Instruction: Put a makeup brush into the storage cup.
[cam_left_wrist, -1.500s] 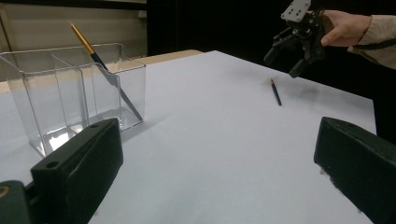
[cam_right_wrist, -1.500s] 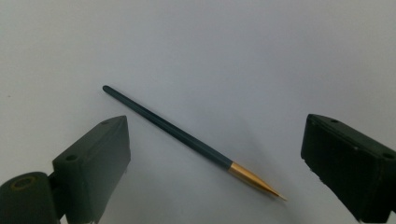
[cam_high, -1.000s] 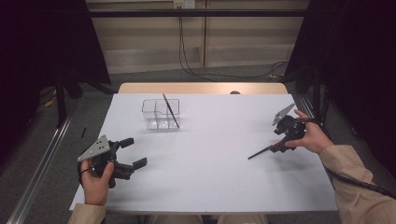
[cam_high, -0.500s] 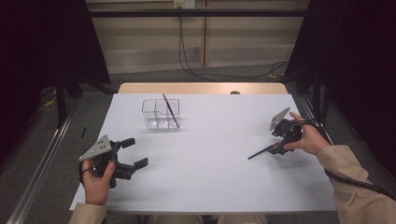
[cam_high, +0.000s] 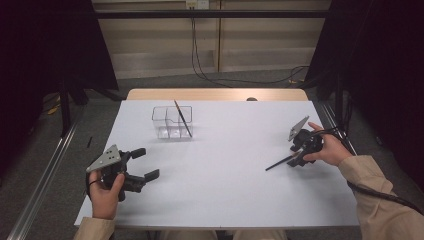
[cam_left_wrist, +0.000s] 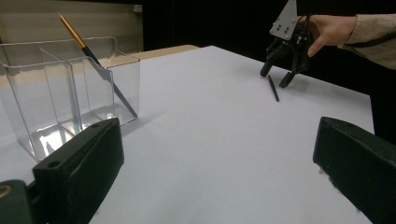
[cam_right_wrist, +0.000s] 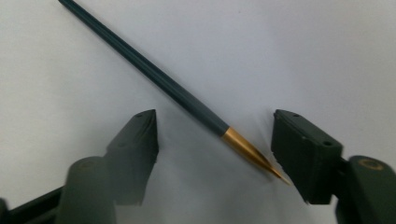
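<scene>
Right gripper view: I am straddling the dark brush (cam_right_wrist: 154, 74) with my right gripper (cam_right_wrist: 215, 140), jaws parted, gripping nothing; left gripper (cam_high: 142, 167) is gaping wide, empty.

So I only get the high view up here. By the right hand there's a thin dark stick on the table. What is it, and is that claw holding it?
Observer: The right gripper has its jaws open on either side of the stick, not clamped. It is a paintbrush with a dark handle and a gold ferrule.
Operator: And the clear box far left?
Observer: The left gripper view shows the clear organizer split into compartments, with a second brush leaning in one, gold part uppermost.
Operator: The left claw?
Observer: The left gripper is wide open, with nothing between its jaws.
</scene>
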